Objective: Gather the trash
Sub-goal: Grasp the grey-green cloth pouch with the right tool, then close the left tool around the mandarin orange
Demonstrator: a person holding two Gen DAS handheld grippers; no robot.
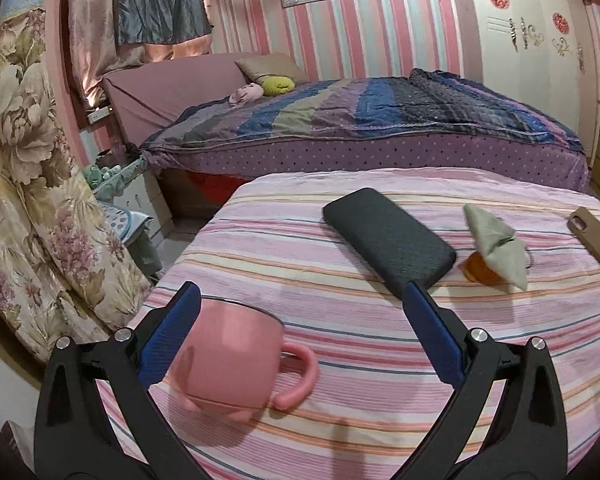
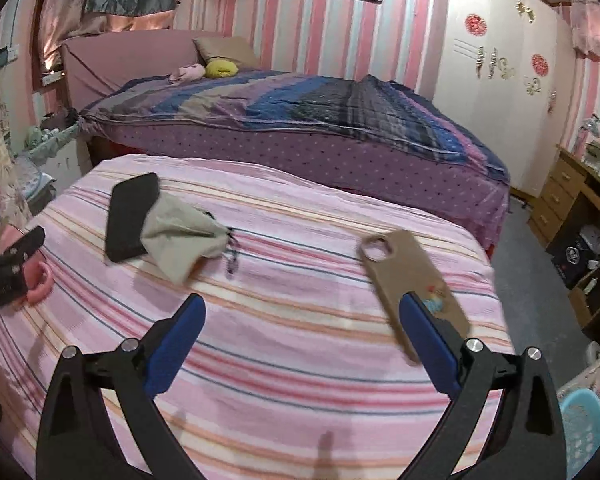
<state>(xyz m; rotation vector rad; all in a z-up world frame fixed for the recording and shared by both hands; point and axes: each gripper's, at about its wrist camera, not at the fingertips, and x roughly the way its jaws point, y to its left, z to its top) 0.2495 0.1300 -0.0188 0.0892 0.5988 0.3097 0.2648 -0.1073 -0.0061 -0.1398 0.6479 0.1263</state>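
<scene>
While both grippers hover over the pink striped cloth [image 1: 380, 400] covering the near surface, neither one grips anything. The left gripper [image 1: 300, 308] is spread wide, its blue pads [image 1: 168, 336] apart, with a pink mug [image 1: 236, 356] sitting between the fingers close to the left pad; whether that pad touches the mug is unclear, and the right-hand pad is well clear of it. The mug is upright on the cloth, handle pointing right. The right gripper [image 2: 302, 320] is also released and wide open, with bare cloth between the fingers; its right finger overlaps the near end of a tan phone case [image 2: 408, 276] lying flat, camera cutout at the far end. Other items on the cloth: a black textured case [image 1: 388, 240] lying diagonal near the middle, and just to its right a crumpled grey-beige pouch [image 1: 496, 244] with a dark drawstring, draped over a small orange object [image 1: 478, 268] that is mostly hidden. In the right wrist view the pouch overlaps the black case's near edge. Nothing here reads clearly as trash; the crumpled pouch and orange thing are the closest candidates, well apart from both grippers. Behind is a bed with a purple and blue striped quilt [image 1: 380, 120]. A light blue basket [image 2: 580, 428] shows at the lower right of the right wrist view.
</scene>
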